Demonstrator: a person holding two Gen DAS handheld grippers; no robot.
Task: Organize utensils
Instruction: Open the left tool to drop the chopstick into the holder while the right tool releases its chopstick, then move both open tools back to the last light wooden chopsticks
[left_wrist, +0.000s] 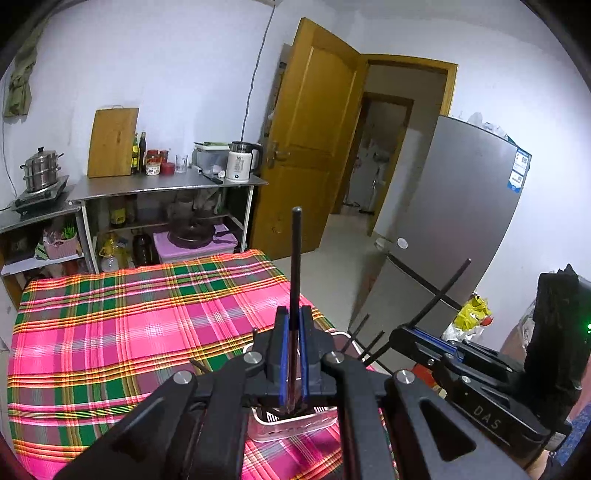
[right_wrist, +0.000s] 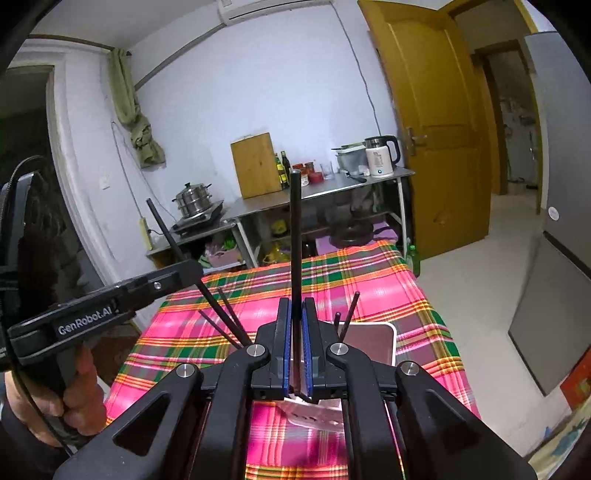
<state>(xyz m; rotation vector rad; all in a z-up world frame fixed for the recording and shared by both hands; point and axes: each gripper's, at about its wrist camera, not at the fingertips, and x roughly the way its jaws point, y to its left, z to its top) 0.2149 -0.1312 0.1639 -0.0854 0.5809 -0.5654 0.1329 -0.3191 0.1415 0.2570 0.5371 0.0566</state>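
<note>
While each gripper pinches one long, thin black chopstick, both sticks are poised over a pale, perforated rectangular utensil holder (left_wrist: 291, 428) standing on the pink, green and yellow plaid tablecloth (left_wrist: 110, 332). The left gripper (left_wrist: 294, 354) has its blue-padded fingers (left_wrist: 282, 354) closed narrowly on the left-hand chopstick (left_wrist: 295, 266), which rises nearly upright with its lower end pointing down toward the holder's mouth; whether that end is already inside cannot be told. The right gripper (right_wrist: 296, 347) holds the right-hand chopstick (right_wrist: 295, 236) in the same closed, narrow pinch, likewise upright above the holder (right_wrist: 369, 332).

The vertical hold probably serves insertion: a stick kept parallel to the holder's walls can drop in without catching the rim. Several more black chopsticks (left_wrist: 364, 343) already stand in the holder, leaning outward at differing angles, which suggests the sorting is well under way.

Each chopstick looks slender, straight, matt and dark, with a squared upper end. A grip low on such a smooth rod may let it pivot, so alignment deserves care.
</note>
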